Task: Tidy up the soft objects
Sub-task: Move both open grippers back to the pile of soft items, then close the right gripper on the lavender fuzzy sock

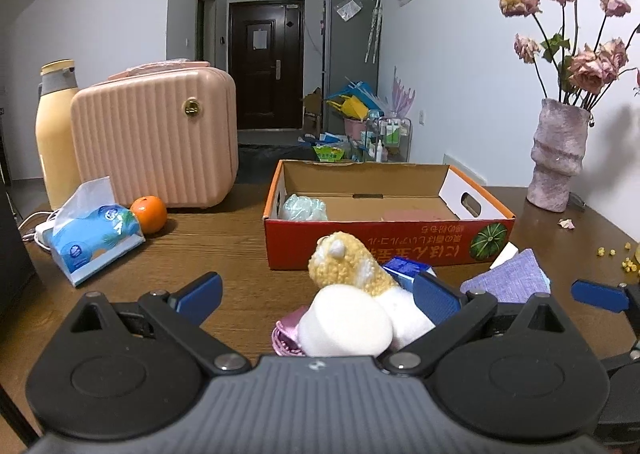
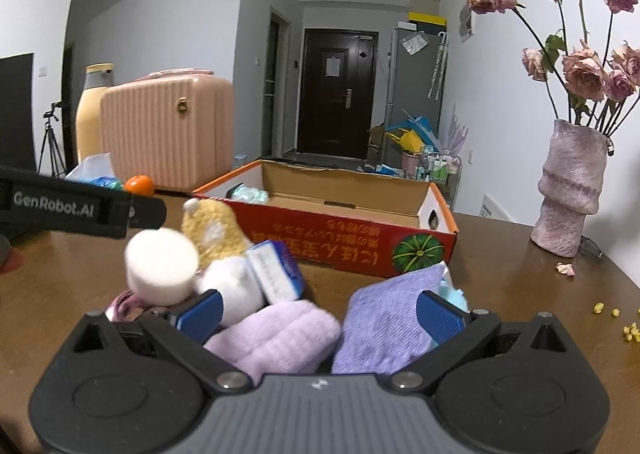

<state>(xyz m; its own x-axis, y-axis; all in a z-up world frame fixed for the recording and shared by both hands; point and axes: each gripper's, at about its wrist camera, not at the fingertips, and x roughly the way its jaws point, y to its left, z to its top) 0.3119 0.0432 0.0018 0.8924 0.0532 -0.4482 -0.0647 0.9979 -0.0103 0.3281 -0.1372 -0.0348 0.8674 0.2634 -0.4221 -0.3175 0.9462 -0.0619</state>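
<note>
The right gripper point(image 2: 320, 312) is spread wide over a lilac sock point(image 2: 276, 338) and purple cloth point(image 2: 384, 328) on the tabletop point(image 2: 520, 294), near the red box point(image 2: 344, 242).

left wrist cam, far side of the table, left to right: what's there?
Yellow bottle → pink ribbed case → red cardboard box → pink vase of dried roses.

Both cameras sit low over the tabletop point(image 1: 240, 254), each behind its own hand-held gripper, facing the far door point(image 1: 266, 63), close to the soft pile, and both share the red box point(image 2: 344, 242) and vase point(image 2: 570, 189).
</note>
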